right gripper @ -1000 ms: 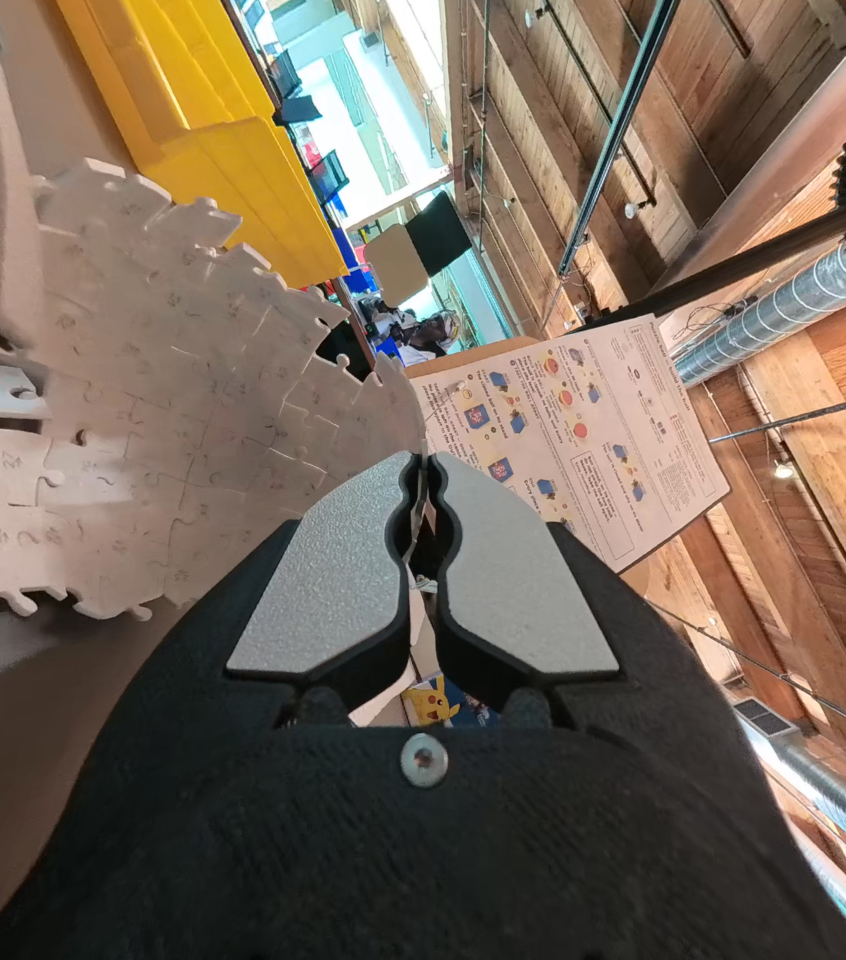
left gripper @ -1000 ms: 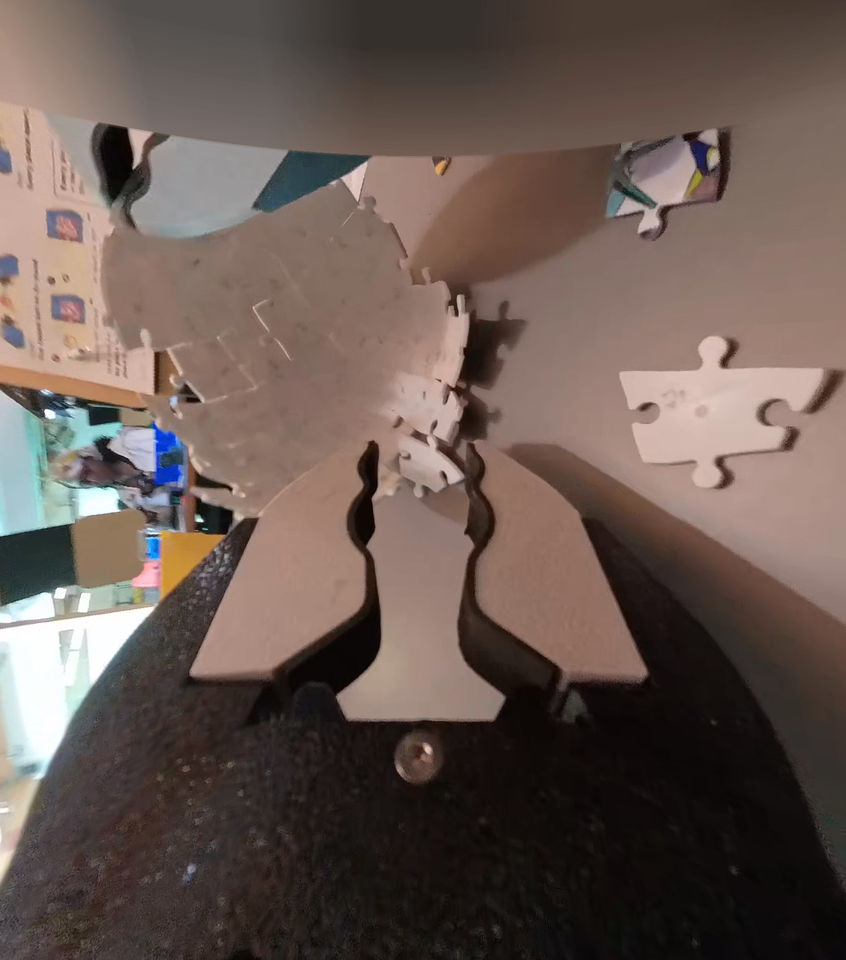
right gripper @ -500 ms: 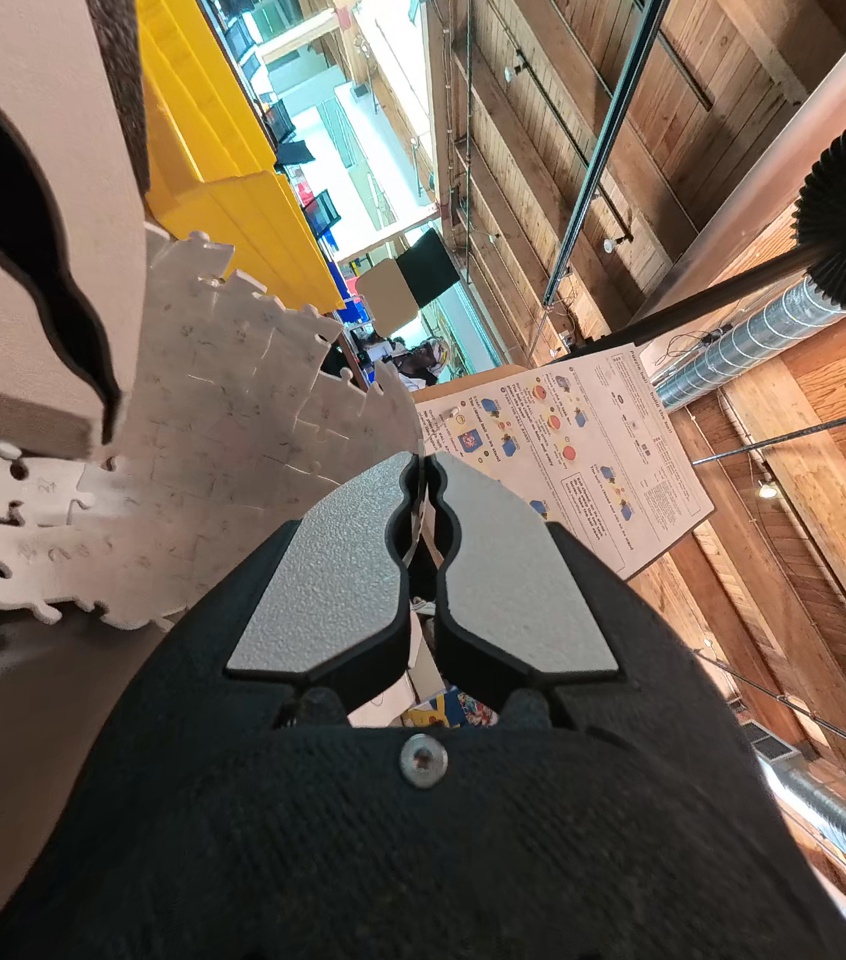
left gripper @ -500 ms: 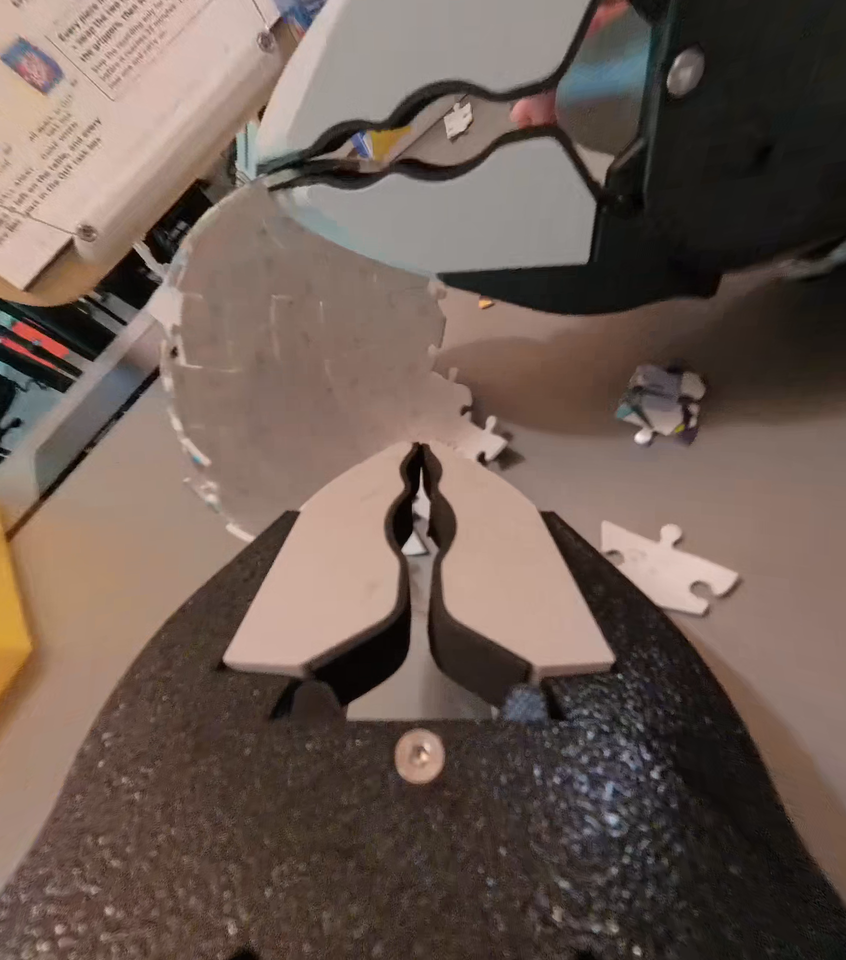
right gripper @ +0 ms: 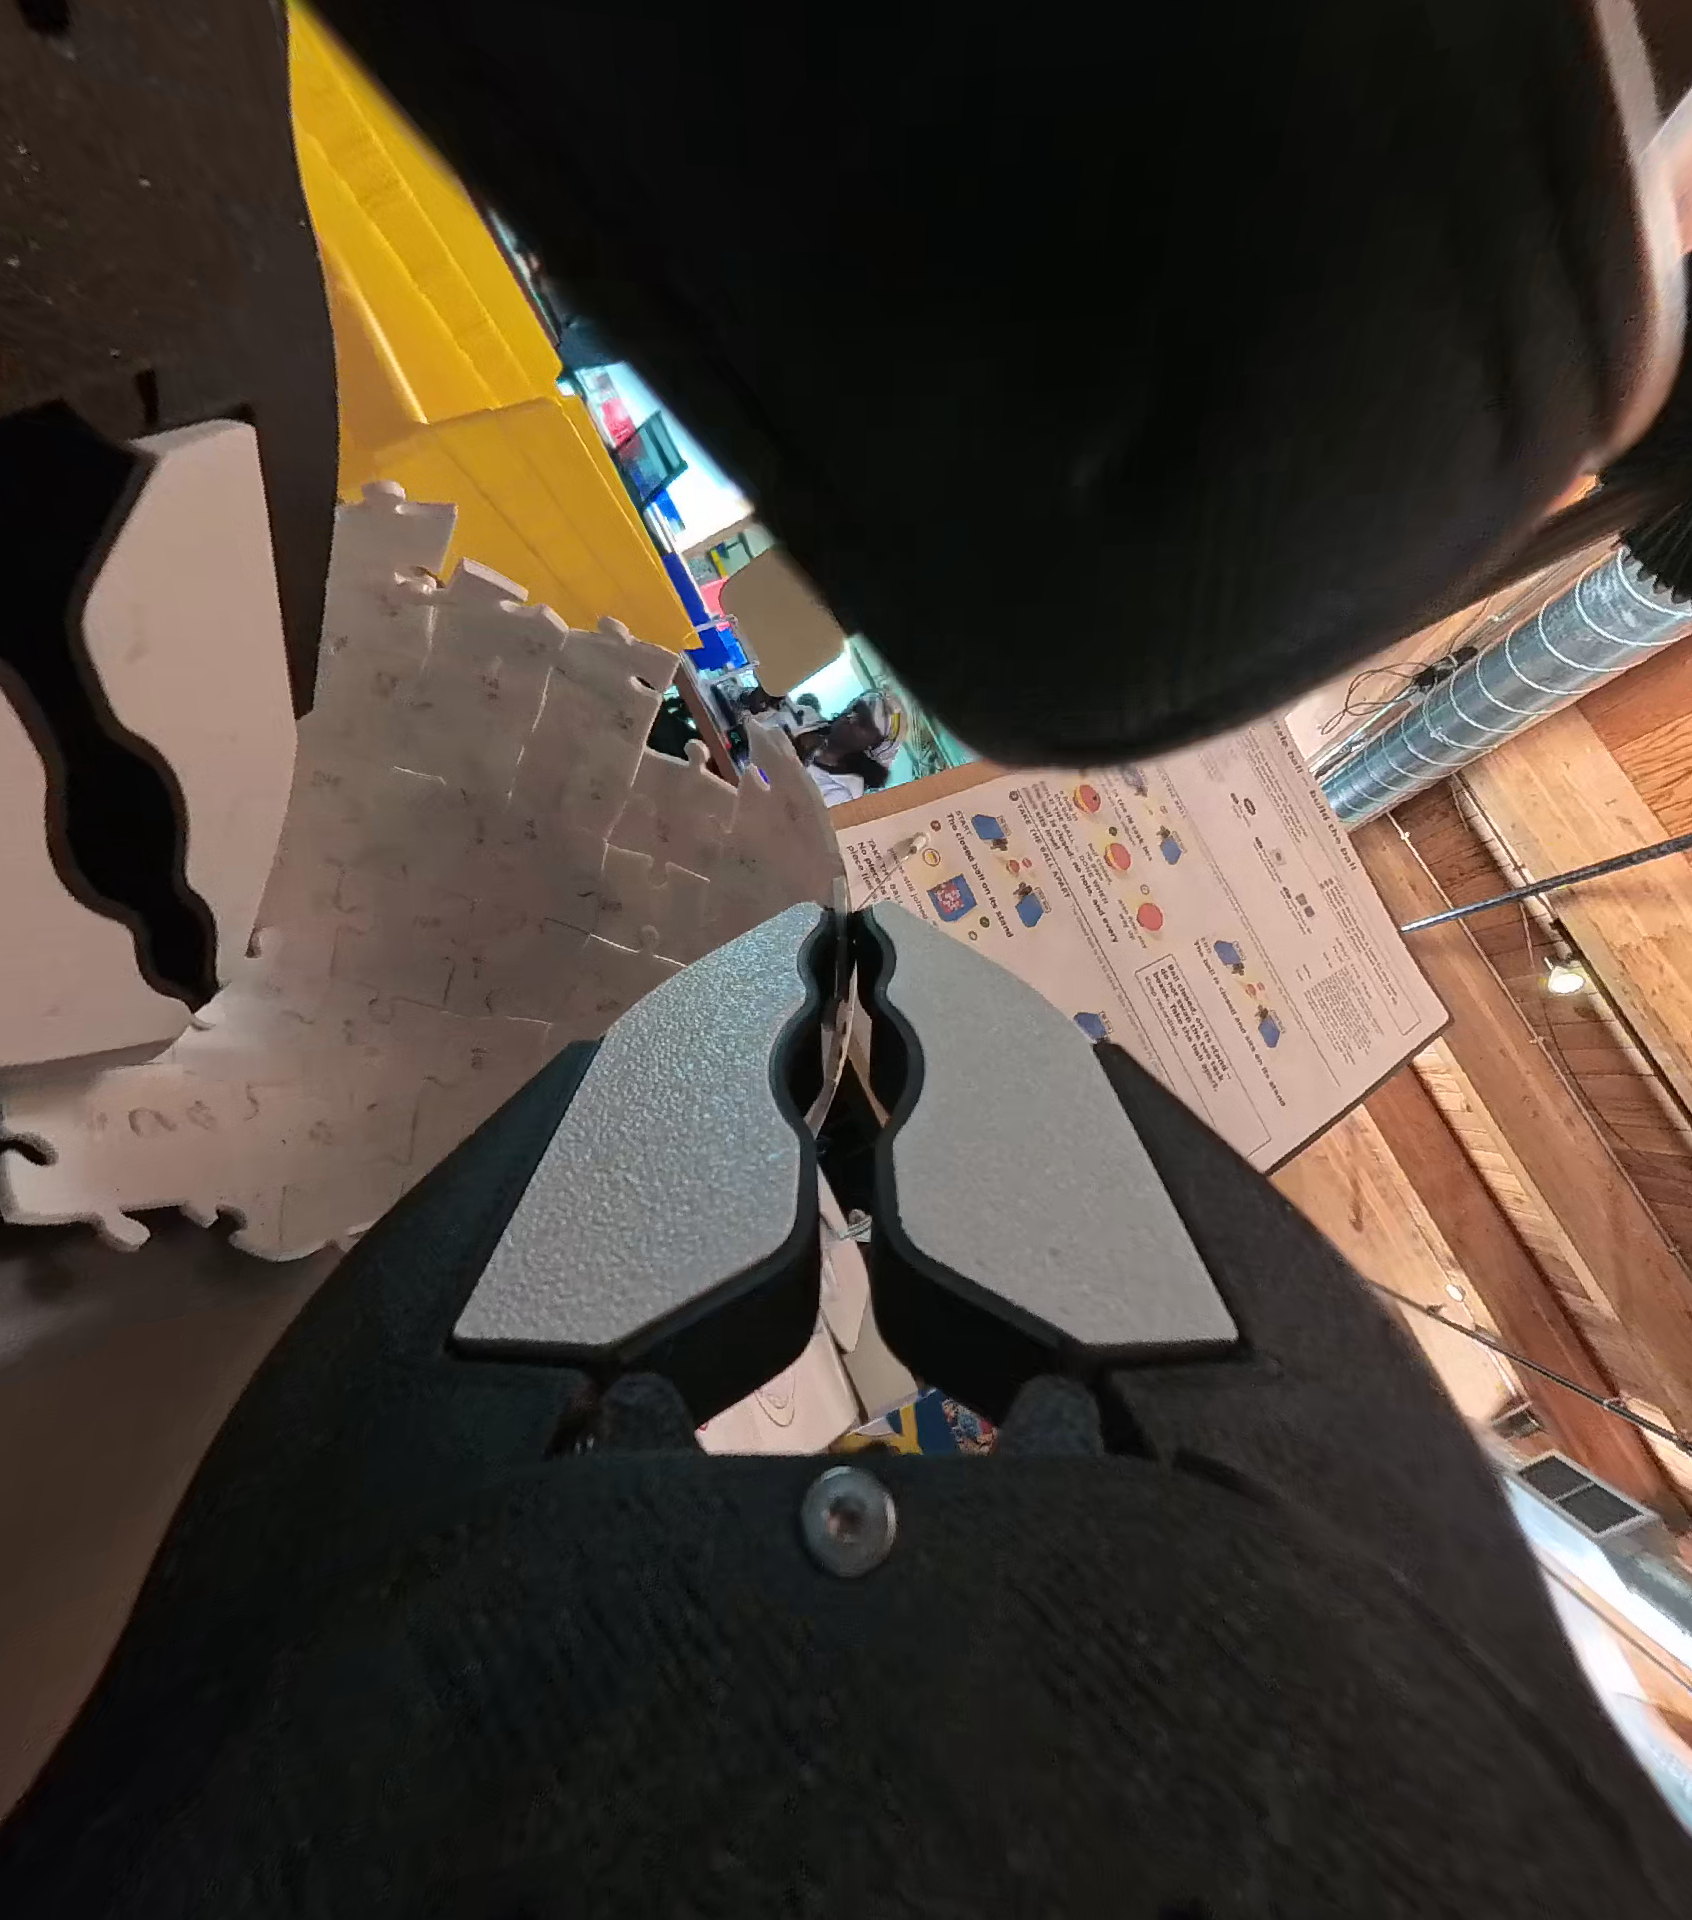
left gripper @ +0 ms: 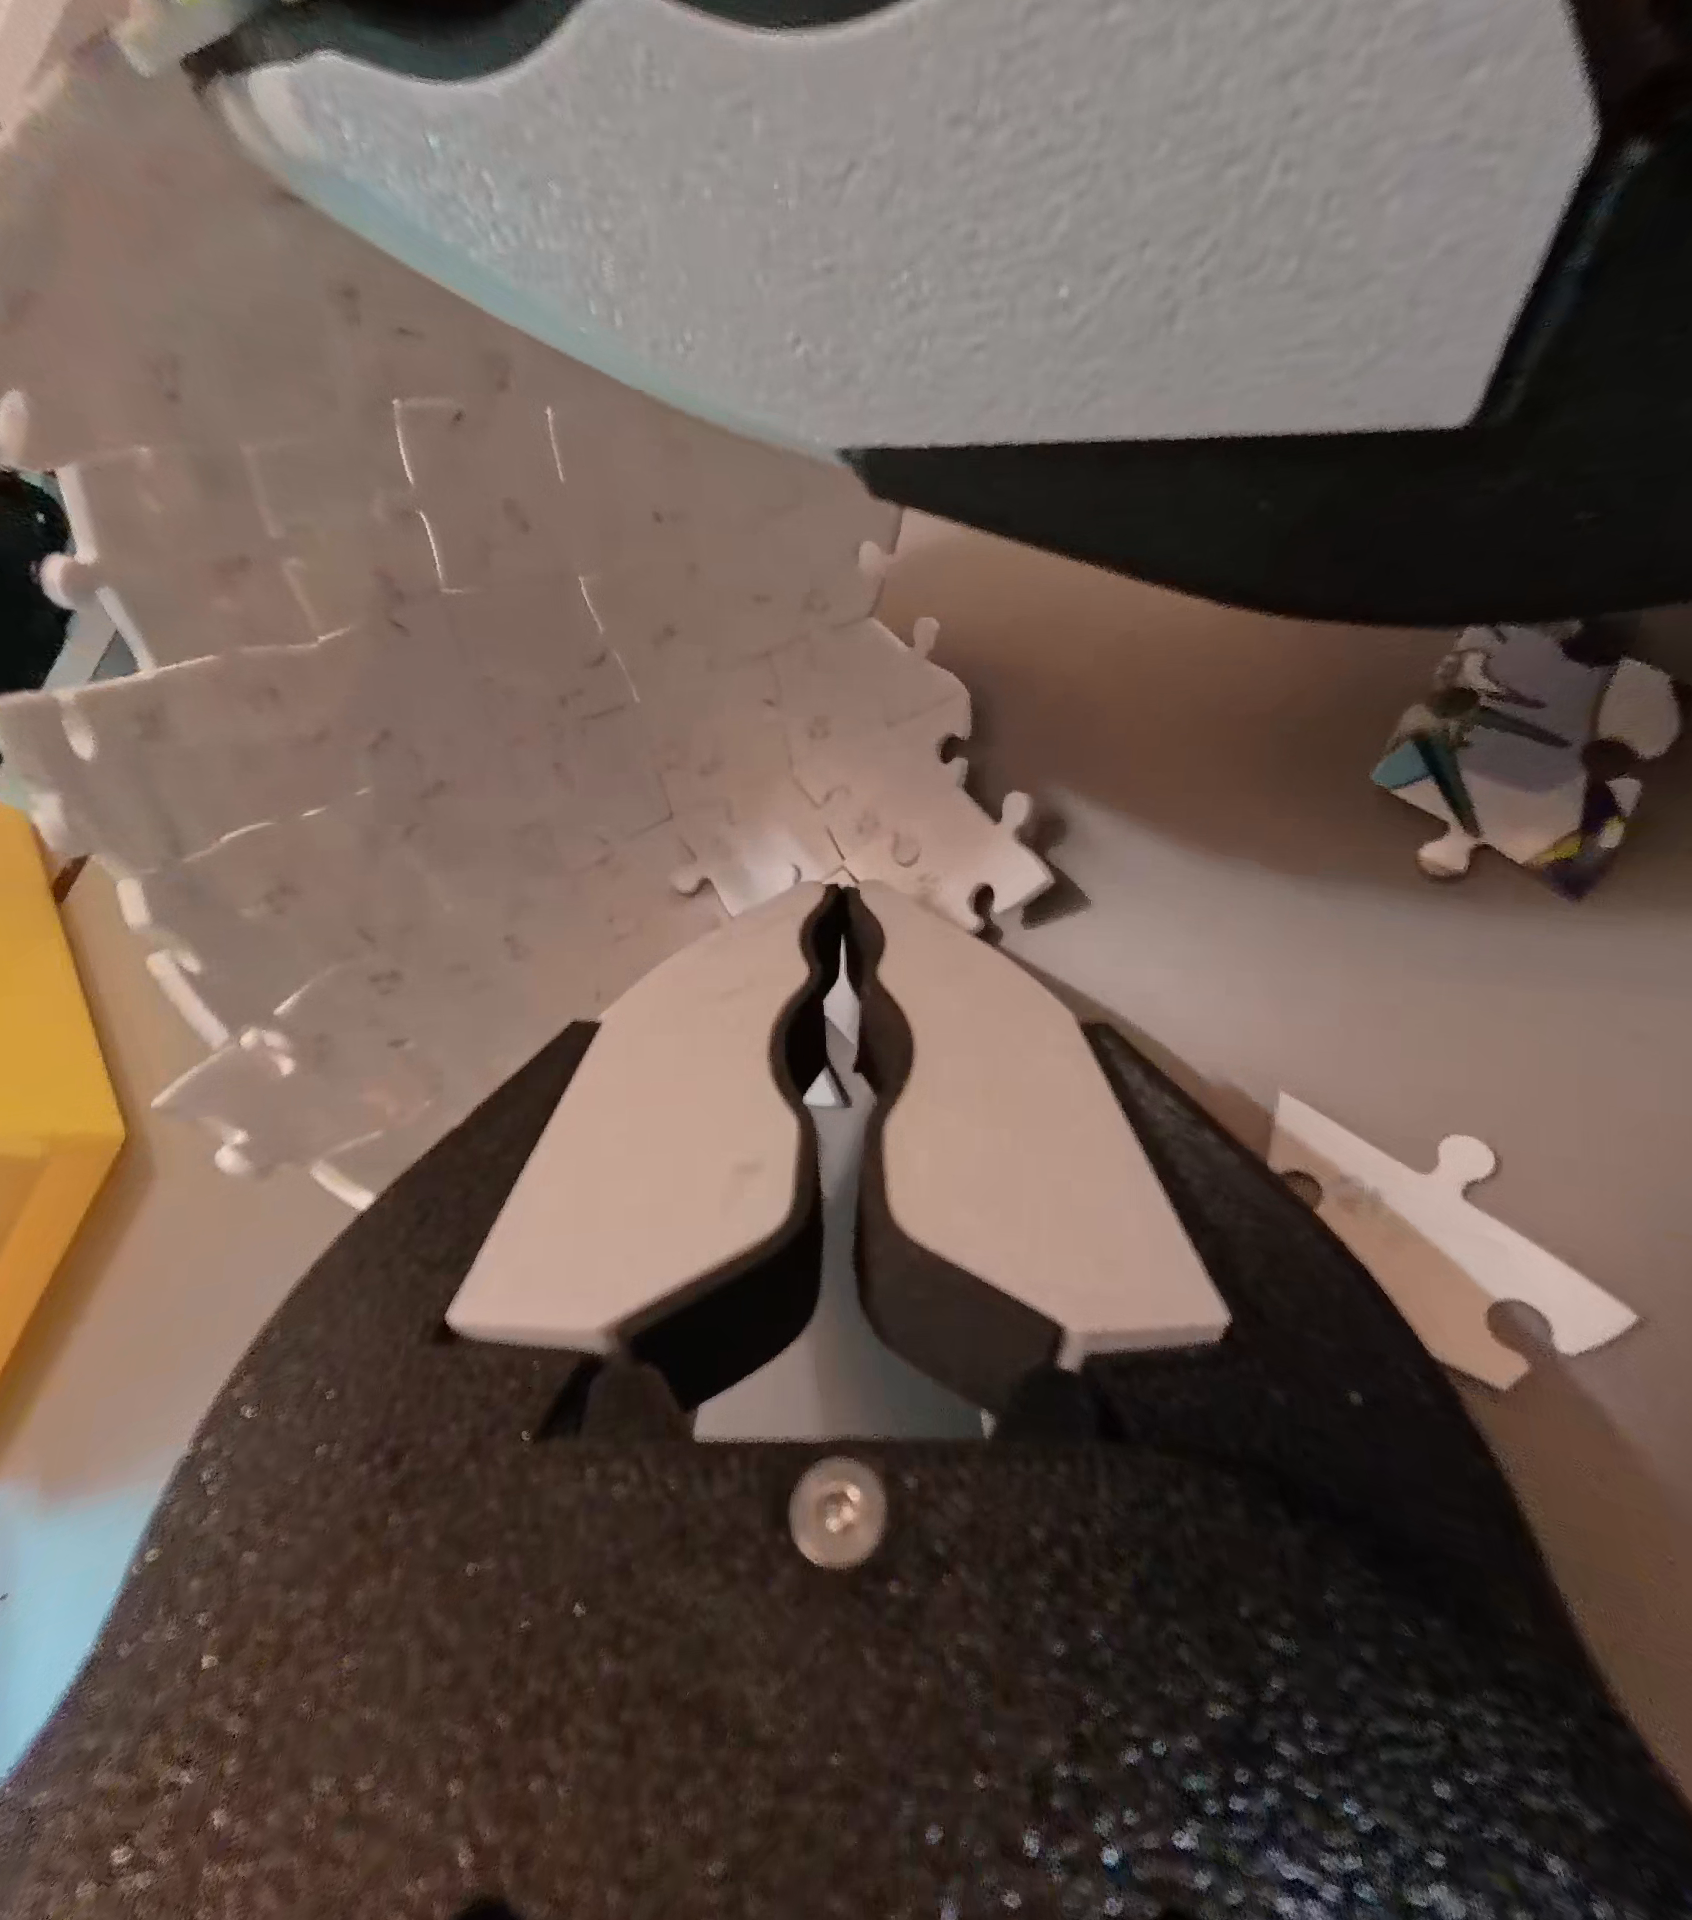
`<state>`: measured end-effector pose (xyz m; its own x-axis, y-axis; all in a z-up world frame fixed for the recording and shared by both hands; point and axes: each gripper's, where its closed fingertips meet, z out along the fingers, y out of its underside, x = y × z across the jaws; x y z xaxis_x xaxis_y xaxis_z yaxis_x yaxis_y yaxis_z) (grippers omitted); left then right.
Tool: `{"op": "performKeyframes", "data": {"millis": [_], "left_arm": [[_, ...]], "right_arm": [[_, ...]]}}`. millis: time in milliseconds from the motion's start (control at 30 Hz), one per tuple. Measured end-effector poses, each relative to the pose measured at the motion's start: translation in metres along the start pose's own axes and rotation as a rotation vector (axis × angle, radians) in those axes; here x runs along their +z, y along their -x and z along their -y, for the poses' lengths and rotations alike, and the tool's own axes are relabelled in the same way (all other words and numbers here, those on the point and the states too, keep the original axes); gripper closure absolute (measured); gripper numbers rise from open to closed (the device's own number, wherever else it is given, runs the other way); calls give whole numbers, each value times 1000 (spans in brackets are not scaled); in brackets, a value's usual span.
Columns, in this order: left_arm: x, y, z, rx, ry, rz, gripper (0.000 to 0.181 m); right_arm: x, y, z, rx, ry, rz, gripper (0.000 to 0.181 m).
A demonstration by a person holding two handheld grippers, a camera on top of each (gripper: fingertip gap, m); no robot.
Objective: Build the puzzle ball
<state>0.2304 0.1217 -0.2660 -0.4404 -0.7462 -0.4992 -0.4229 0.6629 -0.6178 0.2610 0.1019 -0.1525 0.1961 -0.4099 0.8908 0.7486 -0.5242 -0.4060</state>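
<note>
left gripper (left gripper: 843,914) fingers pinched on lower rim of curved puzzle shell (left gripper: 426,748), propped above table (left gripper: 1341,987); right gripper (right gripper: 847,920) fingers clamped on opposite rim, steadying it for next piece; loose piece (left gripper: 1424,1236) beside.

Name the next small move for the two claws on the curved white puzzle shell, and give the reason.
Probably press the seam: the left claw is shut on the curved white puzzle shell at its lower edge, the right claw on its rim, so nothing is free for the loose white puzzle piece.
</note>
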Motion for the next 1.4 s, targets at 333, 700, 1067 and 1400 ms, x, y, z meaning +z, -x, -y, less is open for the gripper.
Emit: {"op": "performKeyframes", "data": {"millis": [333,700,1067,1400], "left_arm": [[-49,18,35,-17,-193,51,181],[-65,78,61,551,-291,319,149],[-38,83,72,721,-340,411,176],[-38,92,69,652,-404,489,179]], "right_arm": [[1,1,3,-46,-9,5,179],[6,3,13,-158,-14,1,179],[6,4,12,-159,-13,5,179],[-12,-4,7,42,-50,53,131]]}}
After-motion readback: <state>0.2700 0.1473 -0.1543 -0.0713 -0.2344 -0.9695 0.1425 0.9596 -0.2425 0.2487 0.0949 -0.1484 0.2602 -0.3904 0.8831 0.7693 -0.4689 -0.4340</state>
